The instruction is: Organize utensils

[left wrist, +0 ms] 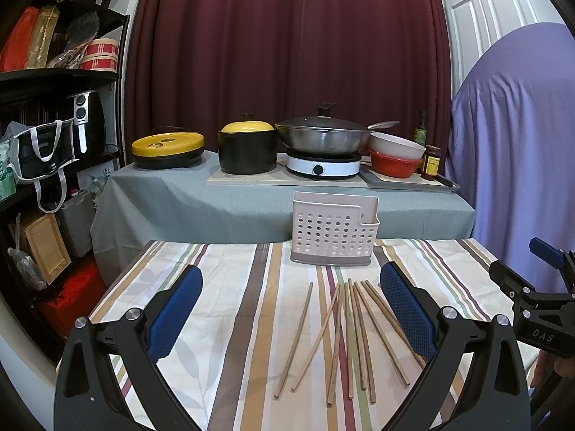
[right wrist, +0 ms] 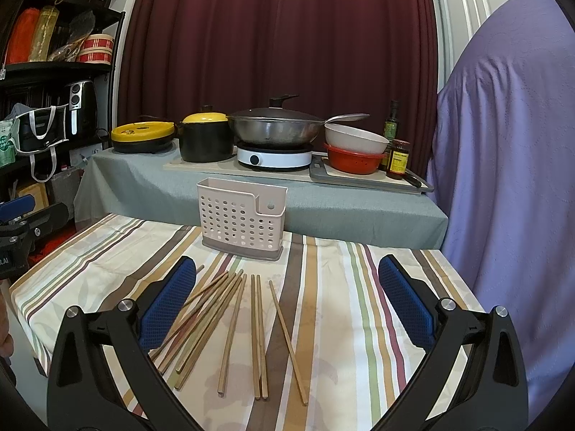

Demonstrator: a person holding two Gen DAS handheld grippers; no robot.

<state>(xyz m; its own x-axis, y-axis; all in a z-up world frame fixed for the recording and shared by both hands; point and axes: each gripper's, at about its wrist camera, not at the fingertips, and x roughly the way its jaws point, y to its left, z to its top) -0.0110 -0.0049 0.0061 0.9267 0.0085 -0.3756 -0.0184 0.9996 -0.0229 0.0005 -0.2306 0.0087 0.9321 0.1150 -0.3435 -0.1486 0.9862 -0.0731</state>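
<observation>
Several wooden chopsticks [left wrist: 350,337] lie loose and fanned out on the striped tablecloth [left wrist: 230,287]; they also show in the right wrist view [right wrist: 230,327]. A beige perforated utensil holder [left wrist: 334,232] stands upright and empty behind them, also seen in the right wrist view [right wrist: 241,218]. My left gripper [left wrist: 291,309] is open above the chopsticks, holding nothing. My right gripper [right wrist: 285,309] is open above them too, holding nothing. The right gripper shows at the right edge of the left wrist view [left wrist: 539,287]; the left gripper shows at the left edge of the right wrist view [right wrist: 21,222].
Behind the striped table stands a grey-covered table [left wrist: 201,194] with a yellow-lidded pan [left wrist: 168,151], a black pot [left wrist: 247,149], a wok on a cooker [left wrist: 323,136], bowls [left wrist: 395,156] and bottles. A cluttered shelf [left wrist: 46,125] is at left, a purple-draped object [left wrist: 521,151] at right.
</observation>
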